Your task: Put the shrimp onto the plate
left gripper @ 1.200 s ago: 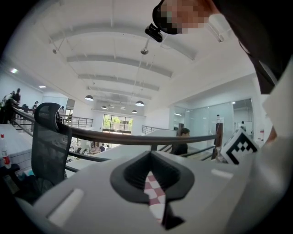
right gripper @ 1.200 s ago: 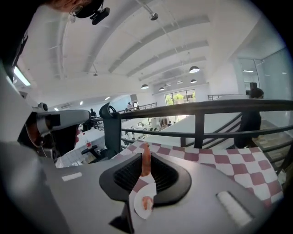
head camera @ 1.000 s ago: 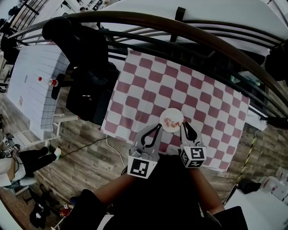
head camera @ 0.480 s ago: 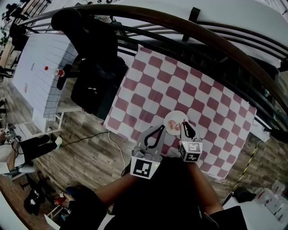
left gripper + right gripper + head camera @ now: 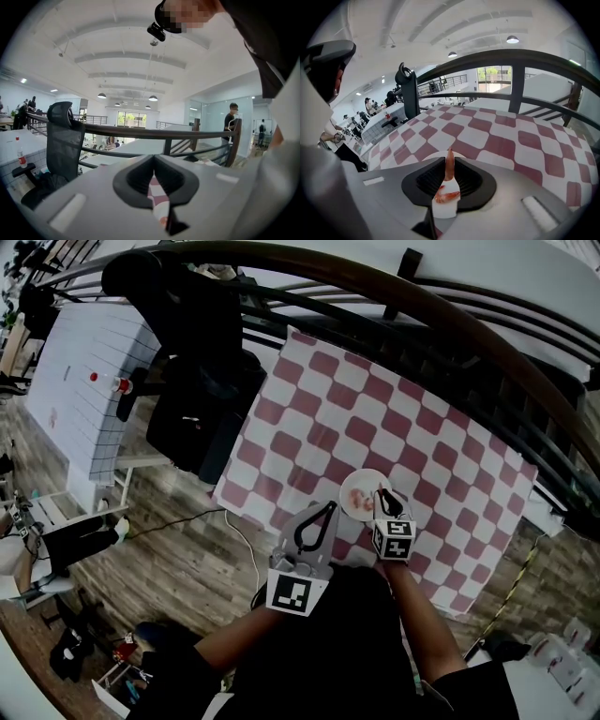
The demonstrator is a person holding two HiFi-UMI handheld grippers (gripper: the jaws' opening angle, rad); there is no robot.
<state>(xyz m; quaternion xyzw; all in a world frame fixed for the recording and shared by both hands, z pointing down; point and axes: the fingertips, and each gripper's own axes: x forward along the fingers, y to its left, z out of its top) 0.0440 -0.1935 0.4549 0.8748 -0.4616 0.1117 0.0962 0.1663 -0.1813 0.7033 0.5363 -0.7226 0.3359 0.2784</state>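
Observation:
A small white plate (image 5: 356, 495) sits near the front edge of the red-and-white checked table (image 5: 394, 418). My right gripper (image 5: 380, 494) hangs over the plate's right rim, shut on a pink shrimp (image 5: 449, 165) that stands tail-up between its jaw tips. Through the gap below the jaws in the right gripper view, another shrimp (image 5: 446, 195) lies on the plate (image 5: 444, 211). My left gripper (image 5: 329, 508) is just left of the plate, shut with nothing in it; in its own view the left gripper (image 5: 153, 157) shows only a sliver of the cloth.
A dark curved railing (image 5: 394, 292) runs along the table's far side. A black office chair (image 5: 197, 399) stands to the left, beside a white table (image 5: 75, 381) that holds a red-capped bottle. Wood floor lies below the table's front edge.
My right gripper has shifted slightly left over the plate's rim and its jaws look narrower. The head view has also shifted. The left gripper has barely moved.

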